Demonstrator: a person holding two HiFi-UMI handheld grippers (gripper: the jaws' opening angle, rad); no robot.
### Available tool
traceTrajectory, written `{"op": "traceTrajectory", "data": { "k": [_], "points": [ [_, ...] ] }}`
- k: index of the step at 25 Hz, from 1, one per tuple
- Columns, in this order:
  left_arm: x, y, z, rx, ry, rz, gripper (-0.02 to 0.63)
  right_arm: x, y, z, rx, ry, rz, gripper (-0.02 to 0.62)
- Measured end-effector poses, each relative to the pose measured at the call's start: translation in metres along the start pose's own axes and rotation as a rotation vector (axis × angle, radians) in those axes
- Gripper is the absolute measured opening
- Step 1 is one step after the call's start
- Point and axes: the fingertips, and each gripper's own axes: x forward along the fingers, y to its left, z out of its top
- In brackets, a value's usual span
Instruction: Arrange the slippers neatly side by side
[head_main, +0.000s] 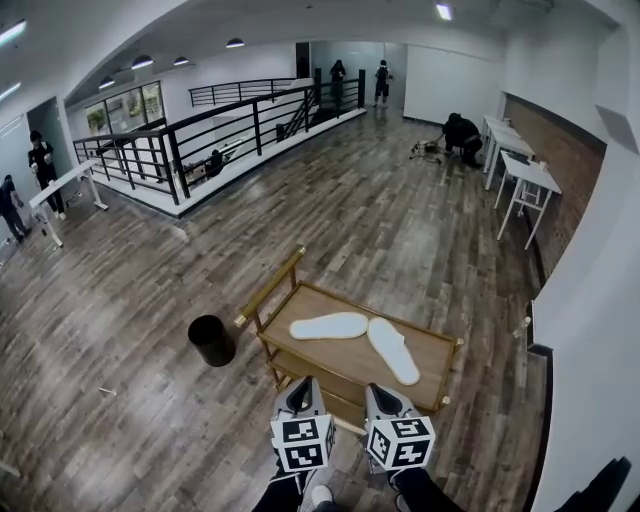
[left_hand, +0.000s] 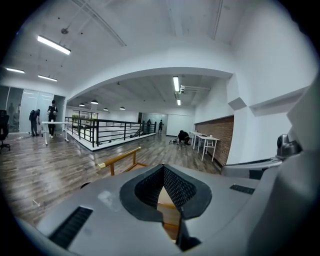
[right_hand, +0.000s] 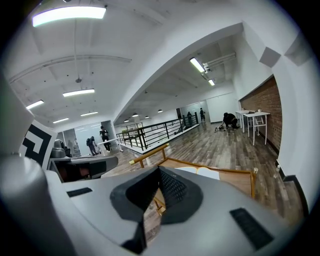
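Nothing is arranged yet. The left claw (head_main: 300, 388) and right claw (head_main: 386, 394) are both pressed together and empty, short of the surface (head_main: 432, 362). Just ahead of them, one slipper (head_main: 329, 326) lies crosswise and the other slipper (head_main: 393, 350) angles away, so the two are not parallel.

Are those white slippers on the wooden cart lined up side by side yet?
No. One flat white slipper lies crosswise, the second slipper slants away, forming an angle.

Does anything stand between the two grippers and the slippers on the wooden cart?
Nothing visible does. The slippers lie alone on the wooden cart, and only its low near rim lies between them and the left gripper and right gripper, both shut.
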Motion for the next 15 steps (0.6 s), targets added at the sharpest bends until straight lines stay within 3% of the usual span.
{"op": "traceTrajectory", "data": {
  "k": [6,15],
  "points": [
    [0.019,0.019,0.002,0.002,0.009,-0.037,0.002,0.022,0.005,0.003,0.013,-0.004,-0.038,-0.002],
    [0.06,0.008,-0.005,0.027,0.047,-0.099,0.002,0.045,-0.025,0.003,0.041,0.021,-0.127,-0.002]
  ]
}}
